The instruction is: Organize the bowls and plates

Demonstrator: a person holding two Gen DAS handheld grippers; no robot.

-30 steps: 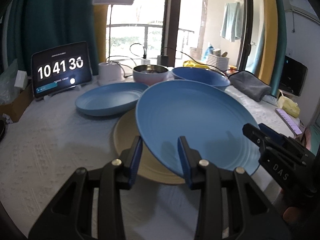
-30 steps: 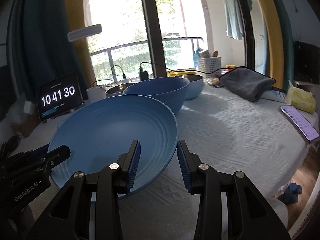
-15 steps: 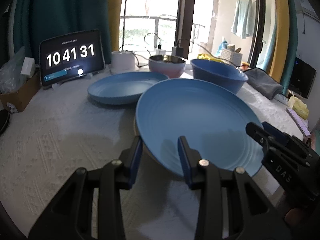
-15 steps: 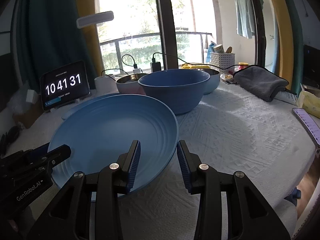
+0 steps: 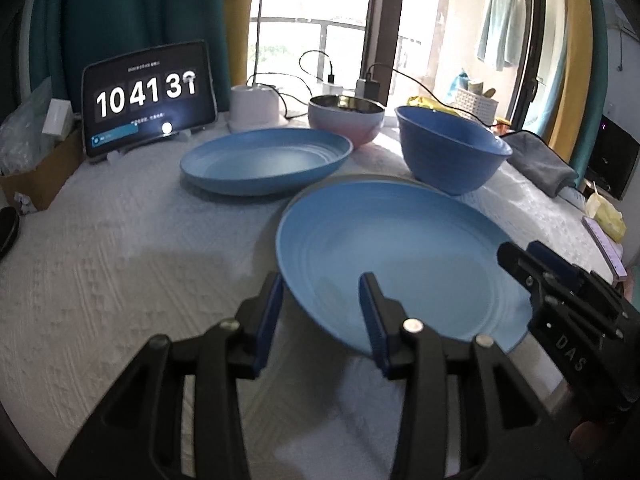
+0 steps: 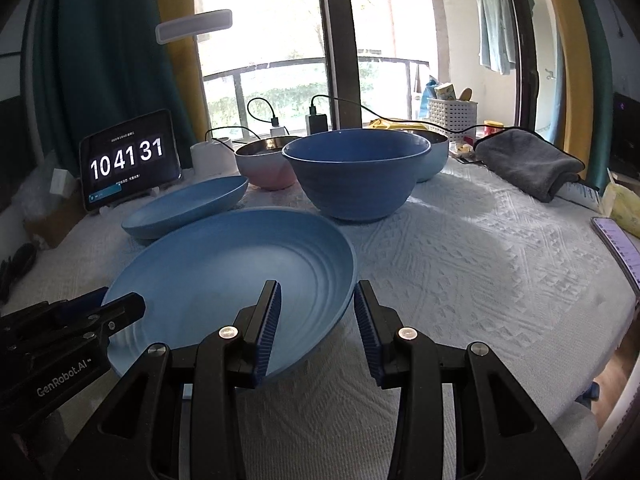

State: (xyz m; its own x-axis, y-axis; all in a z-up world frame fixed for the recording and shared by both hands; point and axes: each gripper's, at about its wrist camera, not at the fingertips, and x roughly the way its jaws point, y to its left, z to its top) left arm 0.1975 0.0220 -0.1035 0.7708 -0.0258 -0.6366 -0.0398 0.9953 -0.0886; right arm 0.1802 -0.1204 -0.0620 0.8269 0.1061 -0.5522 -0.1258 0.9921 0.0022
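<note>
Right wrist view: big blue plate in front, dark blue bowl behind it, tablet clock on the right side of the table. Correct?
Not quite: the tablet clock stands at the left side of the table, by the teal curtain, not the right. The right wrist view shows it. The big blue plate in front and the dark blue bowl behind it are as you say.

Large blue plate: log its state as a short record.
item: large blue plate
place: near side of the white tablecloth
left tool: straddles the left rim, which is between its jaws; jaws have just been opening
right tool: straddles the right rim; grip unclear
behind it: smaller blue plate, blue bowl
</note>
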